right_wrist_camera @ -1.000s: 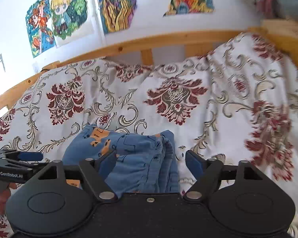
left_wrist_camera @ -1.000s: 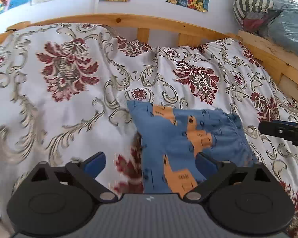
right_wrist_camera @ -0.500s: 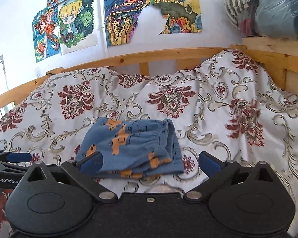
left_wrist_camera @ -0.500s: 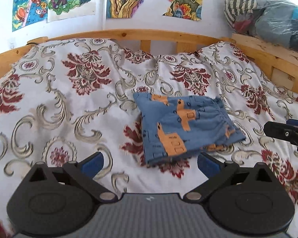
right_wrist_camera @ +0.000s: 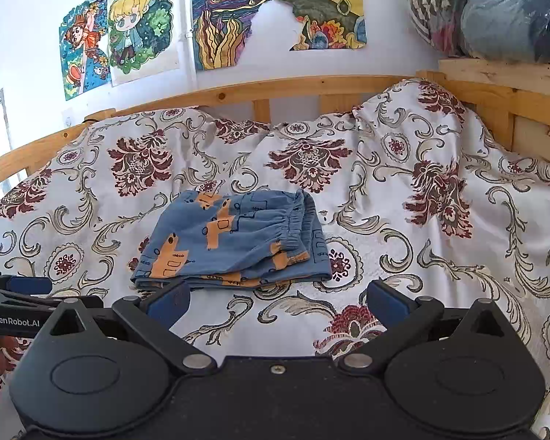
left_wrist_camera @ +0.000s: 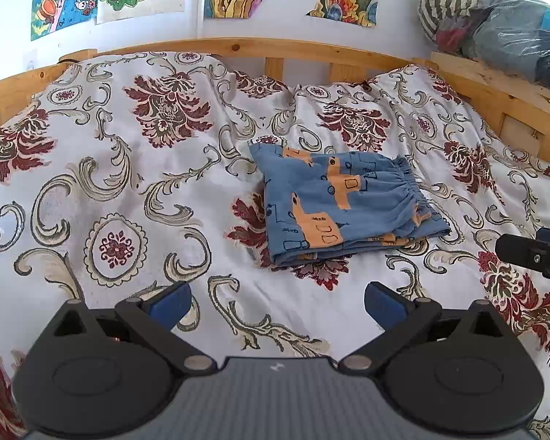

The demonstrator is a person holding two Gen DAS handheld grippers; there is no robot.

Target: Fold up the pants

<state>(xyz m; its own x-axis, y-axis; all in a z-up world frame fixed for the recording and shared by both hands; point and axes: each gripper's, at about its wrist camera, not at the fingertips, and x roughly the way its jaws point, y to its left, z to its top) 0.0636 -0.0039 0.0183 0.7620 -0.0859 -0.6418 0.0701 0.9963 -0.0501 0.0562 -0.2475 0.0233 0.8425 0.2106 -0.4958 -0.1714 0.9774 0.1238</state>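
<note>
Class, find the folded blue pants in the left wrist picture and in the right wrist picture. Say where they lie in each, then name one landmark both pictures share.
Left wrist view: the folded blue pants lie right of centre on the floral bedspread, beyond the open jaws.
Right wrist view: the pants lie left of centre, just beyond the left jaw.
Shared landmark: the wooden bed rail under the wall drawings.
</note>
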